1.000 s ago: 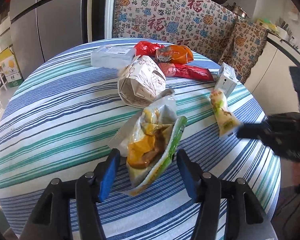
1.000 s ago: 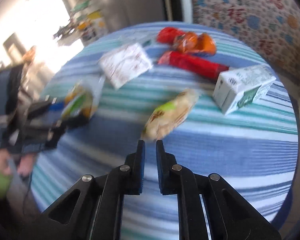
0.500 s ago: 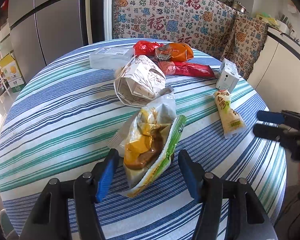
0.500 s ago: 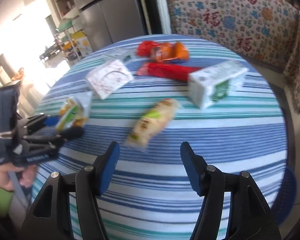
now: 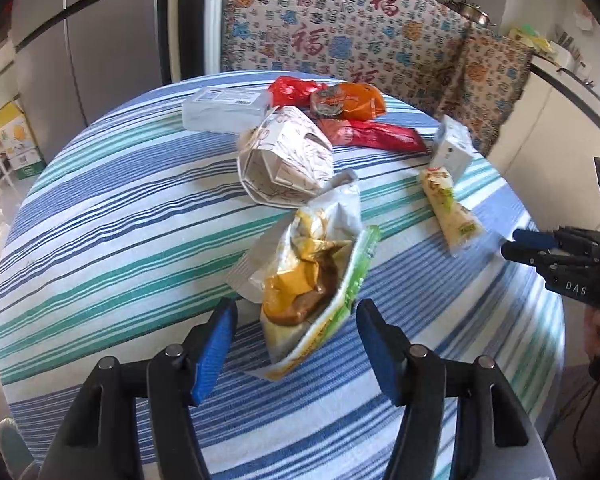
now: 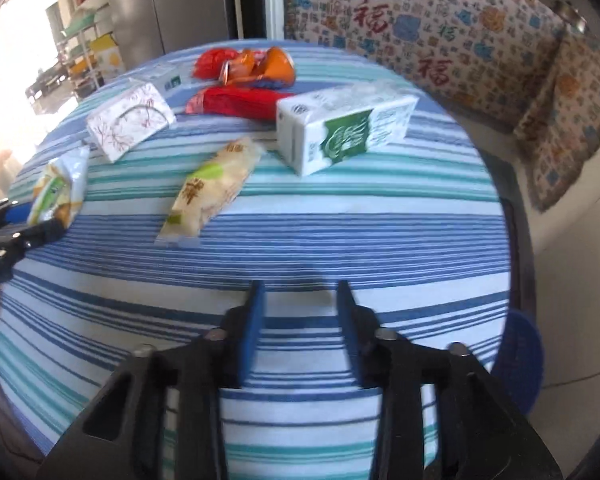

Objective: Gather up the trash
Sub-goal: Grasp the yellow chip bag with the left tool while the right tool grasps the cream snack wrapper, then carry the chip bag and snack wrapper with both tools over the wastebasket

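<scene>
**Both hand-held grippers open over the trash**

My left hand-held gripper (image 5: 292, 340) stands wide, the torn snack bag (image 5: 312, 264) lying between its fingers near the bench's near edge, pads not pressing it. My right hand-held gripper (image 6: 300, 328) has just been opening then easing in, nothing between its jaws, above the striped bench (image 6: 340, 240). Beyond it lies the pale snack packet (image 6: 212, 192), then the milk carton (image 6: 344, 128), the paper box (image 6: 130, 120), and red and orange wrappers (image 6: 244, 68) toward the far edge.

Right tool (image 6: 300, 300) newly parted, empty
</scene>
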Demonstrator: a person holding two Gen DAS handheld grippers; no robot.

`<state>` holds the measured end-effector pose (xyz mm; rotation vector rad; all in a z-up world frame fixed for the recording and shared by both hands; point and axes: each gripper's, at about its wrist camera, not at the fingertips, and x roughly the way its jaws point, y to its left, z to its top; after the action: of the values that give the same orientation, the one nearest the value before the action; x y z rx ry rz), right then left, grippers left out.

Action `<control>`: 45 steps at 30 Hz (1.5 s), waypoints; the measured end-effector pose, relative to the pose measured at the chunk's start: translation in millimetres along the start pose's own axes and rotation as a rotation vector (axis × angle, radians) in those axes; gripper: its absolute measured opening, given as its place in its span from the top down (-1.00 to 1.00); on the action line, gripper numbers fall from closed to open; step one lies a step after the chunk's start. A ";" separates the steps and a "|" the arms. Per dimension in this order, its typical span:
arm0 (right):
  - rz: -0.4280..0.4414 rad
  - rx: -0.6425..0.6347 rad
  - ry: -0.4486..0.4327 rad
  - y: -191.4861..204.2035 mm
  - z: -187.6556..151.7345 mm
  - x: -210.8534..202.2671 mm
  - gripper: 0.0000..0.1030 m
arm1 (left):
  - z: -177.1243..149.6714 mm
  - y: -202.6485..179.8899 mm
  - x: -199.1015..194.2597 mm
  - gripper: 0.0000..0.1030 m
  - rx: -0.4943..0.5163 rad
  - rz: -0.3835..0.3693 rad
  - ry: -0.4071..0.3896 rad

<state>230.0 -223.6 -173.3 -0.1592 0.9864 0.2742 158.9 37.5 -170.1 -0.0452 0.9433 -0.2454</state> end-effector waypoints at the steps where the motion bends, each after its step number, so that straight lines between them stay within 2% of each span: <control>1: 0.014 0.012 -0.032 -0.4 0.6 -7.6 -0.60 | 0.3 0.4 -3.4 -0.23 0.000 -0.023 -0.007; 2: 0.052 0.031 -0.081 1.4 4.1 -16.0 -0.70 | 1.6 1.6 -6.3 -0.28 -0.003 -0.049 -0.014; 4: 0.126 0.048 -0.120 12.3 15.7 -19.9 -0.70 | 5.9 1.5 -7.2 -0.46 -0.012 -0.082 -0.020; 7: 0.163 0.052 -0.116 36.1 39.8 -1.7 -0.64 | 11.8 -3.5 -1.0 -0.46 0.009 -0.053 -0.013; 9: 0.146 0.044 -0.064 47.3 50.7 20.7 -0.40 | 15.9 -7.1 2.3 -0.46 0.023 -0.033 -0.016; 10: 0.133 0.036 -0.032 50.5 52.8 31.3 -0.12 | 18.0 -7.2 3.7 -0.46 0.022 -0.023 -0.015; 11: 0.124 0.036 -0.001 51.4 51.8 41.4 0.46 | 20.2 -7.0 5.0 -0.44 0.018 -0.015 -0.013; 12: 0.119 0.052 0.008 48.0 47.7 45.9 0.57 | 21.4 -6.1 5.1 -0.43 0.014 -0.012 -0.014; 13: 0.134 0.078 -0.008 43.6 45.5 43.9 0.65 | 21.6 -4.8 3.8 -0.04 0.010 -0.010 -0.019; 14: 0.138 0.078 -0.011 41.0 42.9 39.2 0.67 | 21.7 -3.1 1.9 0.28 0.004 -0.035 -0.022; 15: 0.140 0.069 -0.023 40.6 41.5 32.9 0.67 | 21.6 -1.0 0.3 0.31 -0.006 -0.039 -0.023; 17: 0.151 0.063 -0.055 34.7 37.5 16.4 0.68 | 20.4 -0.3 -3.1 0.49 -0.012 -0.042 -0.031; 24: 0.183 0.089 -0.071 7.1 12.7 -13.0 0.68 | 14.7 -26.4 -15.5 0.58 -0.004 -0.099 -0.049; 29: 0.156 0.135 -0.079 -26.5 -7.9 -31.6 0.68 | 20.6 -62.1 -19.7 0.58 0.012 -0.155 -0.048; 34: 0.102 0.210 -0.116 -72.3 -24.7 -58.0 0.67 | 36.7 -116.7 -19.1 0.58 0.058 -0.221 -0.047; 38: 0.009 0.288 -0.136 -133.5 -41.3 -87.9 0.67 | 55.7 -177.1 -18.0 0.58 0.126 -0.291 -0.053; 45: -0.160 0.398 -0.133 -239.8 -68.2 -127.4 0.67 | 88.9 -314.1 8.8 0.58 0.265 -0.405 -0.026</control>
<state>180.9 -489.7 -101.3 0.1412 0.8726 -0.0603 176.2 -275.6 -79.1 0.0054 0.8634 -0.7407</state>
